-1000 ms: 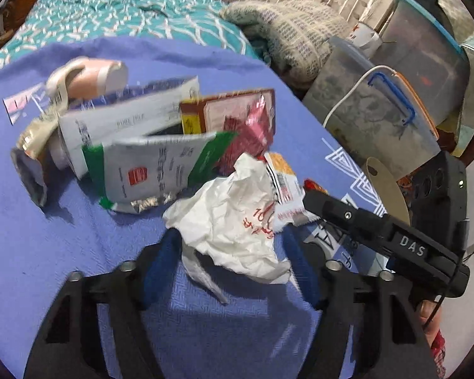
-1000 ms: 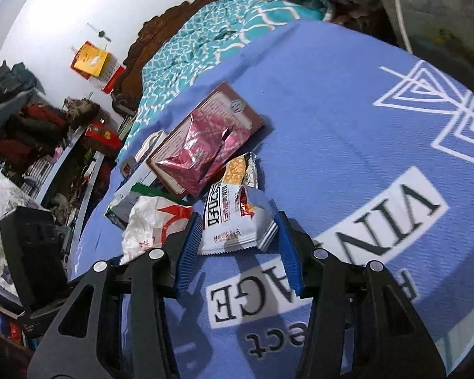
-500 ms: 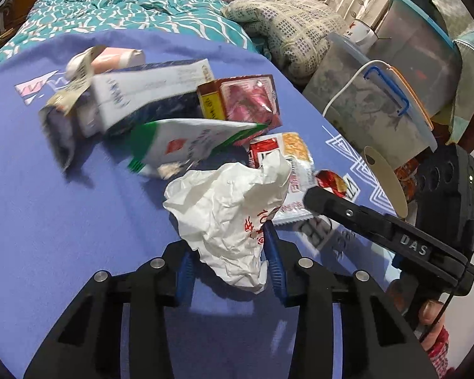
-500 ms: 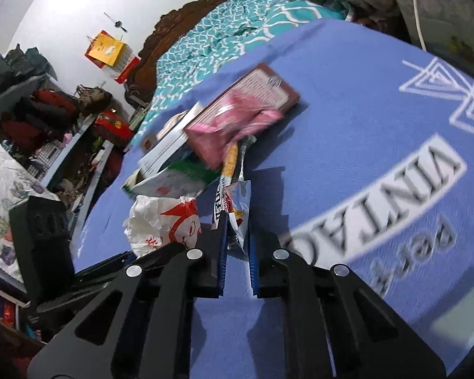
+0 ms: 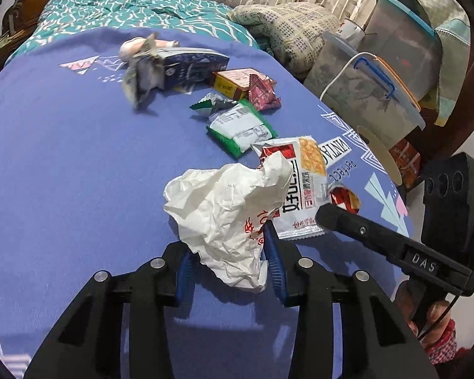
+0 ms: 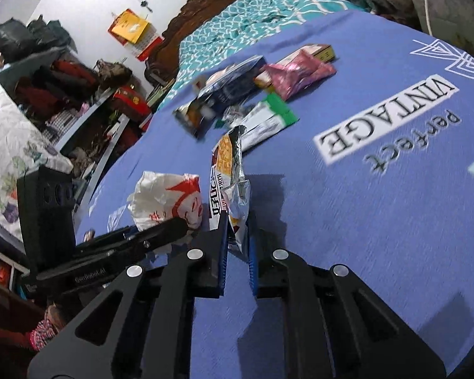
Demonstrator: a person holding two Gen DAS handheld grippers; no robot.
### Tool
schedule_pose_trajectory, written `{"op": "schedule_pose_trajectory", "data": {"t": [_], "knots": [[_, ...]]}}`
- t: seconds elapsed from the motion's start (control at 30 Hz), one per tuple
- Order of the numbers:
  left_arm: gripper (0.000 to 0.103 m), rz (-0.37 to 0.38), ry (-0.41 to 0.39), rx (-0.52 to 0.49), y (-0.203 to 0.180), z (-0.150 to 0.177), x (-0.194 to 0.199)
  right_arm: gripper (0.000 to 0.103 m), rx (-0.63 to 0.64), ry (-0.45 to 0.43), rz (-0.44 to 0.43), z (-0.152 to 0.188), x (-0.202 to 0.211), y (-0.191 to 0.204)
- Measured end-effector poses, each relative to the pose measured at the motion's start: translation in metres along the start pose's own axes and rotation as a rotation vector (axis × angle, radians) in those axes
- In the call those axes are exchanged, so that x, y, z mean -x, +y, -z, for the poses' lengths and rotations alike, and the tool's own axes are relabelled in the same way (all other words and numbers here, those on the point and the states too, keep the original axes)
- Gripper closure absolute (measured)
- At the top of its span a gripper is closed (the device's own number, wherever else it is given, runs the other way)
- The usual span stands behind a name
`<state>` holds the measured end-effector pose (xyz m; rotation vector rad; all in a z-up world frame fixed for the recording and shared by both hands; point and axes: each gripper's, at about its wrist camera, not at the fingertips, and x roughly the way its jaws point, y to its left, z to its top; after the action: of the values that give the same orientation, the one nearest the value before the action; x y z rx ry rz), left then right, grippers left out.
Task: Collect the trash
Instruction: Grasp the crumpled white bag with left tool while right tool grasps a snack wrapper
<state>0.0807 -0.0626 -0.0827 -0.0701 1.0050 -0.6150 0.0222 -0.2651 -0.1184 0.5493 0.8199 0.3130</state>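
Observation:
My left gripper (image 5: 229, 249) is shut on a crumpled white paper bag (image 5: 224, 208) with red print, held just above the blue printed cloth (image 5: 63, 164). My right gripper (image 6: 237, 237) is shut on a white, red and orange cracker wrapper (image 6: 226, 170), which stands edge-up between the pads. In the left wrist view the same cracker wrapper (image 5: 303, 183) hangs from the right gripper's black finger (image 5: 363, 230). The right wrist view shows the white bag (image 6: 167, 202) beside it. Farther back lie a green-and-white wrapper (image 5: 240, 126), a pink wrapper (image 5: 262, 94), a small box (image 5: 233, 82) and a blue carton (image 5: 189, 66).
Lidded plastic storage boxes (image 5: 373, 94) and a folded patterned blanket (image 5: 287, 28) stand past the cloth's right edge. A teal bedspread (image 5: 126, 6) lies behind the pile. Cluttered shelves (image 6: 79, 94) fill the left of the right wrist view.
Both grippers closed, the left on the white bag and the right on the cracker wrapper. Both then drew back from the pile with their catches, and the wrapper turned edge-up.

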Motion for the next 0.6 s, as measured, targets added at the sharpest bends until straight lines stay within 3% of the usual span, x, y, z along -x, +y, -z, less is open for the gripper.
{"op": "schedule_pose_trajectory", "data": {"t": [0.27, 0.6], "knots": [[0.065, 0.006, -0.013, 0.02, 0.009, 0.013, 0.015, 0.089, 0.048, 0.025, 0.0, 0.025, 0.006, 0.019], [0.065, 0.018, -0.026, -0.016, -0.003, 0.014, 0.024, 0.09, 0.037, -0.031, 0.019, 0.021, 0.024, 0.015]]}}
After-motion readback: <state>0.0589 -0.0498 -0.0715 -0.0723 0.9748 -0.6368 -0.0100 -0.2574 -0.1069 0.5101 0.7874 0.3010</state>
